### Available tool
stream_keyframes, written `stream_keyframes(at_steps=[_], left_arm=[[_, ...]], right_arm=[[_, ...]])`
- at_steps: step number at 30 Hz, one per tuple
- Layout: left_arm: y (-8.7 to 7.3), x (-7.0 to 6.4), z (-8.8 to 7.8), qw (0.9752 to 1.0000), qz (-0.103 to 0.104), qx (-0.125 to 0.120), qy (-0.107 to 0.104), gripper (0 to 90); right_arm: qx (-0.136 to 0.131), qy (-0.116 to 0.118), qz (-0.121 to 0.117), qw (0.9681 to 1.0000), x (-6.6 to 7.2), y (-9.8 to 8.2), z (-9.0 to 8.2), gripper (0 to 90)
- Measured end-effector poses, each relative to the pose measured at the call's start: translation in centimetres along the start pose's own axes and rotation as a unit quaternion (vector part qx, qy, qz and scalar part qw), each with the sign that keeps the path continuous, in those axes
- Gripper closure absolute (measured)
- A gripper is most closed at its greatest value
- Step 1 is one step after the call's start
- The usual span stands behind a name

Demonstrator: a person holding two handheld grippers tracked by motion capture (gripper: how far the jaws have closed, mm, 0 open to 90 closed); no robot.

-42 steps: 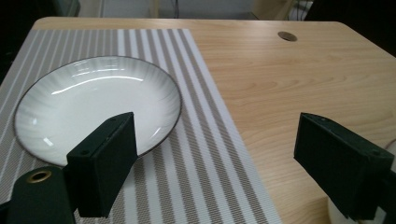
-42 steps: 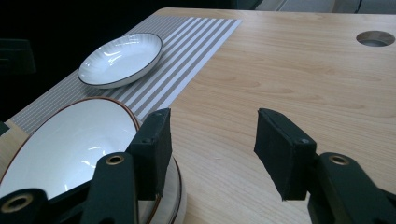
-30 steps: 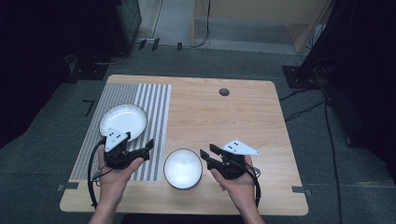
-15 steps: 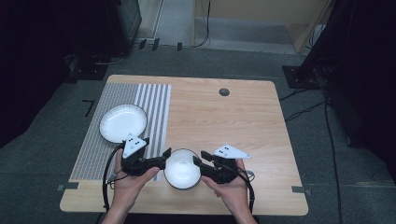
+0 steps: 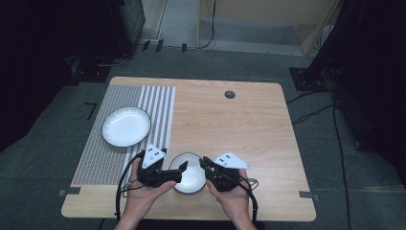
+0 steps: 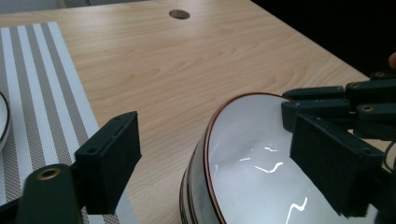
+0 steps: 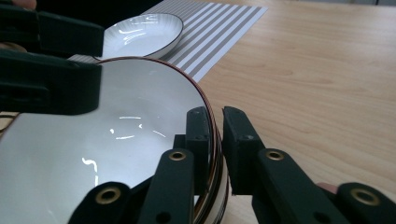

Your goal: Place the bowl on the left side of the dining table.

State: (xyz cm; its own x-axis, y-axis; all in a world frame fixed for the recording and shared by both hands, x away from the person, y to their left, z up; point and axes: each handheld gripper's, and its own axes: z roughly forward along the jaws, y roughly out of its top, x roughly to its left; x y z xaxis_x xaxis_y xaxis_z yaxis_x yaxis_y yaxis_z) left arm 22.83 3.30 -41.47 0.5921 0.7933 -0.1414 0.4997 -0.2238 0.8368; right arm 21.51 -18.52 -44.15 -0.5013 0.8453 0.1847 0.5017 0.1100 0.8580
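A white bowl [image 5: 191, 176] with a thin brown rim stands near the table's front edge. My left gripper [image 5: 181, 172] is at its left side. In the left gripper view the jaws [image 6: 215, 149] straddle the bowl [image 6: 261, 163] rim, one outside and one over the inside. They have just been closing and do not press on it. My right gripper [image 5: 205, 166] is at the bowl's right side. In the right gripper view its jaws [image 7: 218, 126] have just closed and pinch the bowl [image 7: 93, 140] rim.
A white plate [image 5: 126, 126] lies on a grey striped placemat [image 5: 95, 153] at the left of the wooden table [image 5: 249, 129]. A round cable hole [image 5: 230, 94] sits near the far edge. Dark floor and cables surround the table.
The left gripper has moved right from beside the plate to the bowl's left rim. The right gripper has edged left and closed on the bowl's right rim.
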Motion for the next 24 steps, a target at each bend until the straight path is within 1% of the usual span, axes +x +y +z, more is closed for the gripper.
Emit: stream_keyframes(at_steps=[1,2,3,5,6,7,8,11,12,13,14,16,18,19,20,22,24], left_arm=[[-0.1,-0.2,0.2,1.0000,0.004,0.003,0.001,23.0],[-0.2,-0.3,0.3,0.9999,0.007,0.008,0.004,23.6],[-0.3,-0.5,0.5,0.9999,0.010,0.012,0.005,23.6],[-0.5,-0.8,0.8,0.9996,0.018,0.020,0.009,26.1],[-0.6,-1.1,1.1,0.9992,0.024,0.027,0.017,29.5],[-0.6,-1.1,1.1,0.9992,0.024,0.027,0.017,32.7],[-0.8,-1.2,1.3,0.9990,0.027,0.032,0.019,33.9],[-1.0,-1.2,1.5,0.9990,0.025,0.032,0.021,39.0],[-1.0,-1.2,1.4,0.9990,0.028,0.028,0.021,42.9],[-1.0,-1.2,1.4,0.9988,0.033,0.022,0.028,48.1],[-1.0,-1.2,1.4,0.9988,0.033,0.022,0.028,51.4],[-1.1,-1.1,1.5,0.9985,0.039,0.023,0.030,54.3],[-1.2,-1.0,1.6,0.9987,0.035,0.026,0.028,54.0],[-1.2,-1.0,1.6,0.9987,0.035,0.026,0.028,53.0],[-1.3,-1.0,1.7,0.9985,0.037,0.027,0.029,51.5],[-1.4,-1.1,1.8,0.9986,0.037,0.027,0.028,50.3],[-1.5,-1.4,2.1,0.9983,0.041,0.029,0.029,44.6]], right_arm=[[-0.008,0.005,-0.004,0.9999,0.1,-0.1,-0.1,86.4],[-0.011,0.000,-0.010,0.9999,0.2,-0.2,-0.1,86.7],[-0.011,0.000,-0.010,0.9999,0.2,-0.2,-0.1,86.7],[-0.019,-0.003,-0.019,0.9996,0.3,-0.3,0.0,86.9],[-0.030,-0.002,-0.025,0.9992,0.3,-0.5,-0.1,86.9],[-0.030,-0.002,-0.025,0.9992,0.3,-0.5,-0.1,86.9],[-0.043,-0.005,-0.040,0.9983,0.4,-0.6,-0.2,87.0],[-0.063,-0.010,-0.059,0.9963,0.6,-0.8,-0.3,87.1],[-0.068,-0.011,-0.062,0.9957,0.7,-0.9,-0.3,87.1],[-0.074,-0.013,-0.068,0.9949,0.7,-1.0,-0.3,87.2],[-0.079,-0.016,-0.075,0.9940,0.8,-1.0,-0.3,87.3],[-0.092,-0.026,-0.093,0.9911,1.1,-1.2,-0.4,87.6],[-0.101,-0.035,-0.100,0.9893,1.4,-1.4,-0.5,87.6],[-0.101,-0.035,-0.100,0.9893,1.4,-1.4,-0.5,87.6],[-0.105,-0.041,-0.107,0.9878,1.6,-1.5,-0.5,87.6],[-0.106,-0.043,-0.109,0.9874,1.7,-1.5,-0.6,87.6],[-0.109,-0.043,-0.109,0.9871,1.7,-1.5,-0.6,87.7]])
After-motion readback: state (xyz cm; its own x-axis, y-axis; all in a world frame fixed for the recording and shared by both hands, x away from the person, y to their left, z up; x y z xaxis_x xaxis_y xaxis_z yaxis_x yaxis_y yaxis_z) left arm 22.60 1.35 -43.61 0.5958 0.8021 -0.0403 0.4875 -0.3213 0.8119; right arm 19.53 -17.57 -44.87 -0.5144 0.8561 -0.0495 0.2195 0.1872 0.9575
